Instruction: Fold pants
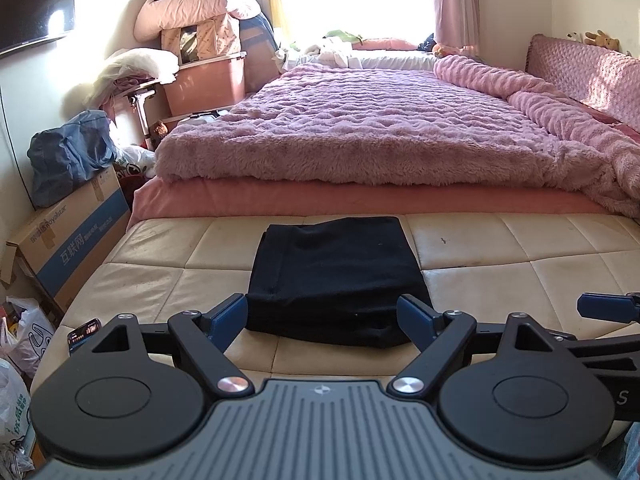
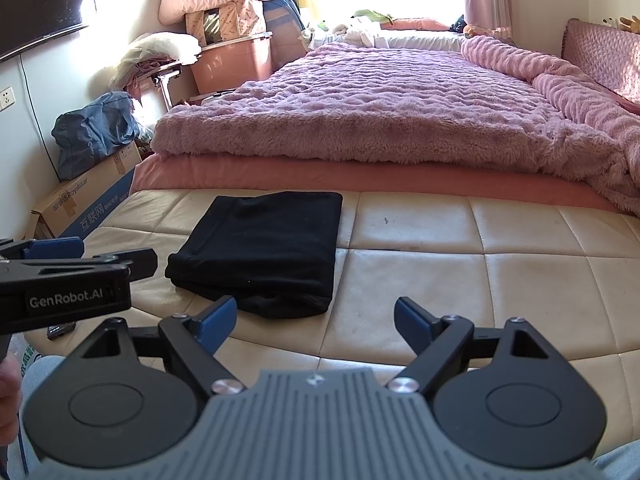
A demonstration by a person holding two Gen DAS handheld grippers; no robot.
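Observation:
The black pants point(image 1: 336, 276) lie folded into a thick rectangle on the cream quilted bench point(image 1: 520, 248). In the right wrist view the pants point(image 2: 264, 248) sit left of centre. My left gripper point(image 1: 322, 314) is open and empty, its blue-padded fingers just short of the bundle's near edge, on either side. My right gripper point(image 2: 314, 318) is open and empty, over the bench to the right of the pants' near corner. The left gripper's body also shows at the left of the right wrist view point(image 2: 68, 280).
Behind the bench point(image 2: 480, 264) is a bed with a fluffy pink blanket point(image 1: 380, 128). A cardboard box point(image 1: 68, 248) with a blue bag stands left of the bench. A phone point(image 1: 82, 334) lies at the bench's near left corner. Plastic bags point(image 1: 16, 360) lie on the floor.

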